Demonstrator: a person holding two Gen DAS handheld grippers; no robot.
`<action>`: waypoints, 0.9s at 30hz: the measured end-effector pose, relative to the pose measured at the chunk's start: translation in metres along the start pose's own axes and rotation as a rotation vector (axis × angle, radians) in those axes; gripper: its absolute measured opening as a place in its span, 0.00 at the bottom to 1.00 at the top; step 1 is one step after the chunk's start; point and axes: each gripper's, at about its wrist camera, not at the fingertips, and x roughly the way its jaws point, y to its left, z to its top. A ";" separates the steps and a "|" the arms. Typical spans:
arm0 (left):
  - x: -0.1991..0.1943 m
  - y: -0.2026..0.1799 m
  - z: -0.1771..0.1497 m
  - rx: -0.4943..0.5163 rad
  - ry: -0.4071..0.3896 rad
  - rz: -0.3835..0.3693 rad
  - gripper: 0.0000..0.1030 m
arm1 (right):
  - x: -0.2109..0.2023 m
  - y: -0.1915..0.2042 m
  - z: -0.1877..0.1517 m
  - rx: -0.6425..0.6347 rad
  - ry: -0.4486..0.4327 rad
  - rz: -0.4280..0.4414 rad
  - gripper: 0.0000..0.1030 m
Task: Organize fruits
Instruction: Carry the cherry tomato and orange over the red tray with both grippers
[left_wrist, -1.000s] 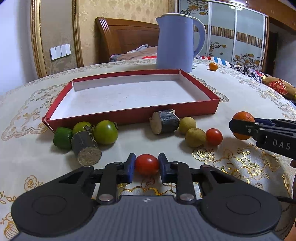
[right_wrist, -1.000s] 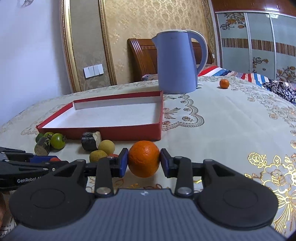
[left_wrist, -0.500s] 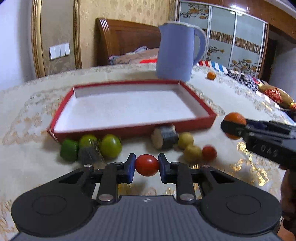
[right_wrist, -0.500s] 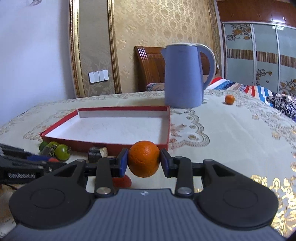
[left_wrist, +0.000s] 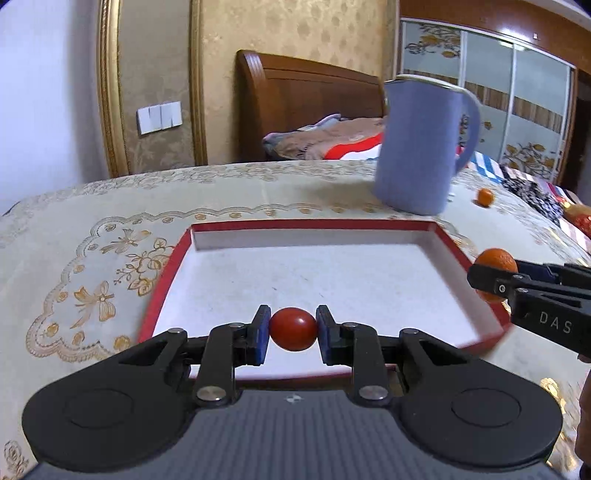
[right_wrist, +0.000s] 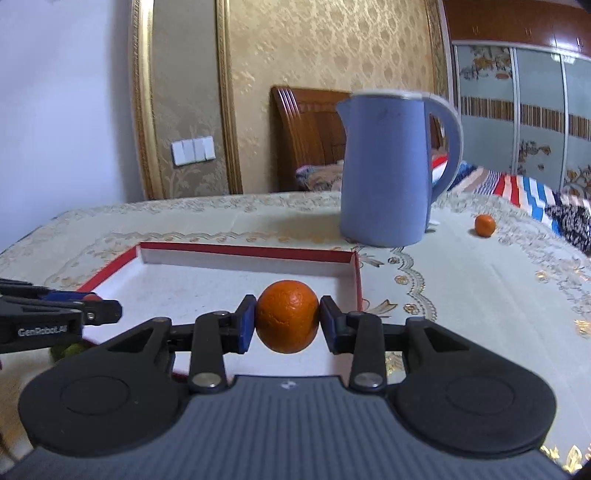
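Tool (left_wrist: 292, 329) above patterned tablecloth (left_wrist: 92, 288) (bedroom)

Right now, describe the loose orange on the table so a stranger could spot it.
Find the tall blue jug behind the red tray. Just right of it, alone on the cream tablecloth, lies a small orange. Unlike the bigger orange, no tongs hold it.

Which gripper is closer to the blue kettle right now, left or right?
Right. The right gripper, holding the orange, is over the tray's corner nearest the blue kettle; the left gripper, holding the tomato, is over the tray's near-left part.
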 end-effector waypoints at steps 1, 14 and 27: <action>0.006 0.003 0.001 -0.010 0.001 0.016 0.25 | 0.010 -0.001 0.003 0.009 0.016 0.001 0.34; 0.066 0.032 0.009 -0.074 0.064 0.103 0.25 | 0.087 -0.002 0.002 0.018 0.146 -0.013 0.34; 0.078 0.033 0.007 -0.069 0.094 0.107 0.25 | 0.091 0.002 0.002 0.000 0.132 -0.024 0.34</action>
